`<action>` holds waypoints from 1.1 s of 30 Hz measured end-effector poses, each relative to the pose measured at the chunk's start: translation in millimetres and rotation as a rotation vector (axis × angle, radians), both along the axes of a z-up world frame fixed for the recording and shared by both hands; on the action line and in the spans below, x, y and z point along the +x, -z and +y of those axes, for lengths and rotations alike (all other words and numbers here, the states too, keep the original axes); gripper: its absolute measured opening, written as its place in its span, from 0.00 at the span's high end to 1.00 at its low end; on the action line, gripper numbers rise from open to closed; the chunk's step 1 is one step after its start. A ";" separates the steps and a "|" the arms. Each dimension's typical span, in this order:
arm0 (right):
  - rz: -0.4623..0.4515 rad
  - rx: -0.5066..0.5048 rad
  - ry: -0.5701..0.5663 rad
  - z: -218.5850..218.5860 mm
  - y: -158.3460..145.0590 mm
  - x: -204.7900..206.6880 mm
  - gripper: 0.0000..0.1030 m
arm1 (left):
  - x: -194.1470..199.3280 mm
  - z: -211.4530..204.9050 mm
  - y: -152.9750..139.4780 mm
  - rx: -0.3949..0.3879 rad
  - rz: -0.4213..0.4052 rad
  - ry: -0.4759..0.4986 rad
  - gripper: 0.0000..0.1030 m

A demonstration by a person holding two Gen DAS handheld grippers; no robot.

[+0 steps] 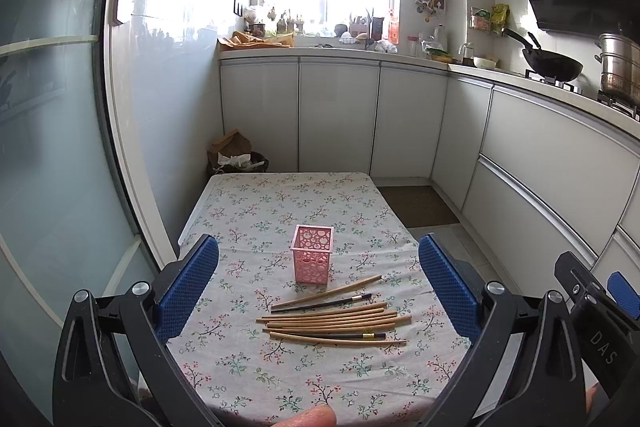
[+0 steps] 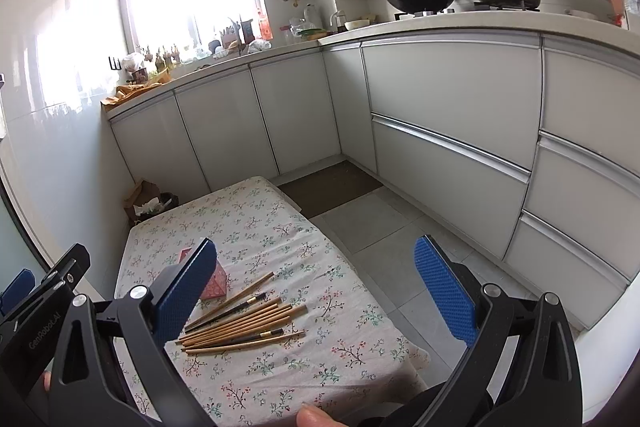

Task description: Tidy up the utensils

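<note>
A pink perforated utensil holder point(image 1: 312, 254) stands upright on the floral tablecloth point(image 1: 288, 203). Several wooden and dark chopsticks point(image 1: 334, 321) lie in a loose pile just in front of it. My left gripper point(image 1: 318, 287) is open and empty, held above the near end of the table, with holder and chopsticks between its blue pads. In the right wrist view the holder point(image 2: 216, 283) is partly hidden behind the left blue pad, and the chopsticks point(image 2: 244, 323) lie beside it. My right gripper point(image 2: 316, 291) is open and empty, right of the pile.
The small table point(image 2: 256, 219) has a wall and glass door on its left. White kitchen cabinets point(image 1: 340, 115) run along the back and right. A bin with paper point(image 1: 236, 159) sits beyond the table's far left corner. A brown mat point(image 2: 328, 187) lies on the tiled floor.
</note>
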State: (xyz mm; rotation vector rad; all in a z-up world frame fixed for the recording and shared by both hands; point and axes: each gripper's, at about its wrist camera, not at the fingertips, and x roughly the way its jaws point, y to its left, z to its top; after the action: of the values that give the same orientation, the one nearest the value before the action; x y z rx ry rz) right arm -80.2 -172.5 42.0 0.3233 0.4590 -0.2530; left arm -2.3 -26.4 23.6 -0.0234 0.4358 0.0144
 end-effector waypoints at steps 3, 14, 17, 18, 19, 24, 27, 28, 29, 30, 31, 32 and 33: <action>0.005 -0.001 -0.001 1.5 0.7 1.1 0.06 | -0.5 0.3 0.1 -0.001 0.002 0.000 0.07; 0.015 0.005 0.000 0.0 3.0 4.9 0.06 | 3.8 0.8 0.8 0.000 0.014 0.000 0.07; 0.020 0.006 0.000 -0.7 4.3 7.2 0.06 | 7.0 0.3 1.9 0.001 0.021 0.001 0.07; 0.022 0.007 0.001 -1.0 5.0 8.2 0.06 | 7.8 0.3 2.4 0.000 0.024 0.001 0.07; 0.024 0.007 0.001 -1.2 5.5 9.0 0.06 | 9.4 0.5 3.0 0.001 0.026 0.001 0.07; 0.037 0.007 0.004 -1.2 9.7 14.5 0.06 | 16.4 0.5 6.2 0.003 0.041 0.001 0.07; 0.053 0.010 0.007 -2.3 14.9 20.6 0.06 | 24.1 -1.7 10.8 0.011 0.063 0.009 0.07; 0.064 0.014 0.006 -3.6 18.1 23.5 0.06 | 27.7 -2.7 12.4 0.015 0.072 0.017 0.07; 0.075 0.022 0.007 -5.2 21.5 26.6 0.06 | 32.7 -4.5 14.8 0.021 0.084 0.031 0.07; 0.085 0.032 0.008 -7.7 25.5 29.3 0.06 | 37.3 -6.2 17.4 0.028 0.095 0.048 0.07; 0.101 0.050 0.012 -12.1 31.2 33.0 0.06 | 46.3 -10.0 21.0 0.040 0.118 0.081 0.07; 0.127 0.083 0.015 -19.8 40.6 38.7 0.06 | 55.2 -13.8 24.7 0.051 0.142 0.114 0.07; 0.146 0.110 0.017 -26.0 48.1 42.4 0.06 | 66.5 -18.3 28.9 0.061 0.170 0.153 0.07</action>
State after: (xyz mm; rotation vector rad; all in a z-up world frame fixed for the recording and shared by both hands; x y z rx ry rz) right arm -37.8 -198.5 -6.2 0.4178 0.6162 -0.2692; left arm 64.2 -44.7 -5.3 0.0718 0.6059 -0.1211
